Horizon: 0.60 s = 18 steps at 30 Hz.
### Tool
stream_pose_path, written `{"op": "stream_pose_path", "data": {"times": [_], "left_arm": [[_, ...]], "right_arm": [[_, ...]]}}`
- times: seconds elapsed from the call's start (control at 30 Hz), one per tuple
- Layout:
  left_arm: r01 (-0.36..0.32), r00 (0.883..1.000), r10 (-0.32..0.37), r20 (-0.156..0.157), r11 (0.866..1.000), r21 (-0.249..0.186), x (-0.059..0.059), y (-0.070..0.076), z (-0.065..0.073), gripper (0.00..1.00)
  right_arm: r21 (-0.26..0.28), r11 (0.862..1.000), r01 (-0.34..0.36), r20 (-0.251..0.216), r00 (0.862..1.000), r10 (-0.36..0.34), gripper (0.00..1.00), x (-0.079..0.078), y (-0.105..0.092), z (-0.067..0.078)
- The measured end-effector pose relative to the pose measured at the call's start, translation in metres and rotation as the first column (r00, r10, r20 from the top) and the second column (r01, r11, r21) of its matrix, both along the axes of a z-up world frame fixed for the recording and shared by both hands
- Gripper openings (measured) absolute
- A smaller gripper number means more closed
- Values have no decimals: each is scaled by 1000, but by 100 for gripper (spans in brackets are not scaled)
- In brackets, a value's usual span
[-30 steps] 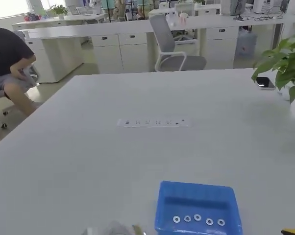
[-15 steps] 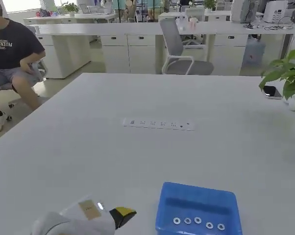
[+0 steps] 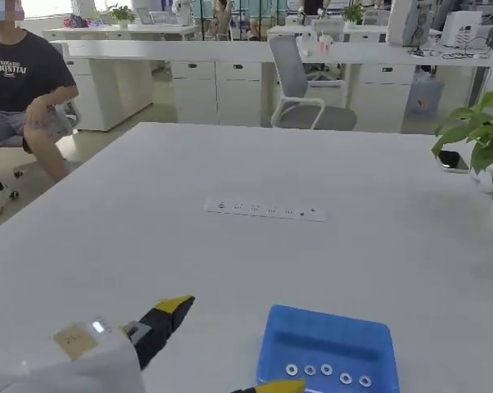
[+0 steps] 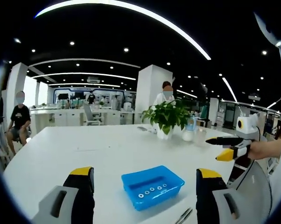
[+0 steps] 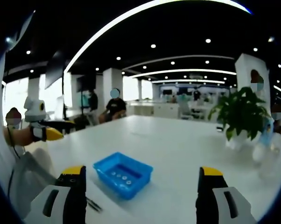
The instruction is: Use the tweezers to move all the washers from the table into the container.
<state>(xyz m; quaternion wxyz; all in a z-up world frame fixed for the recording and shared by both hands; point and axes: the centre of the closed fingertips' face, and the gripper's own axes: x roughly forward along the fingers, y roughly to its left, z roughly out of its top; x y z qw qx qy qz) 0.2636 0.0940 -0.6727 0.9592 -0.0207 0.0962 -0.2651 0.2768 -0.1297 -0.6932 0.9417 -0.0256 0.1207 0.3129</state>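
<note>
Five washers [image 3: 326, 371] in blue container [image 3: 324, 340], left gripper [image 4: 144, 172] risen farther into view, spread, right gripper [image 5: 142, 171] spread.

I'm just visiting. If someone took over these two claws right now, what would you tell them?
Left claw: open, holding nothing.
Right claw: open, holding nothing.
Tweezers lie on the table near the blue tray, in neither claw.
Five washers sit in a row inside the tray; every washer I can see is in there.
Left: probably just a check of the table for strays.
</note>
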Motion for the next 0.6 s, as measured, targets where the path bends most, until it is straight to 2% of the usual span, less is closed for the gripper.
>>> {"op": "stream_pose_path", "data": {"times": [0.13,0.17,0.2,0.4,0.47,0.6], "left_arm": [[-27,999,29,35,999,-32,1,4,8,99],[-29,999,30,34,999,-37,0,5,9,99],[-38,998,40,47,998,-51,0,7,12,99],[-42,998,45,54,998,-53,0,10,15,99],[-44,997,48,58,997,-56,0,10,16,99],[-52,997,55,59,997,-60,1,13,17,99]], "right_arm": [[32,999,36,16,999,-37,99,4,-6,7],[35,999,38,15,999,-39,99,4,-6,7],[40,998,43,12,999,-44,99,4,-7,7],[48,998,47,-10,999,-47,99,1,-4,2],[47,998,47,-38,998,-46,99,-1,-4,-3],[56,996,69,-28,997,-68,99,-1,-8,-2]]}}
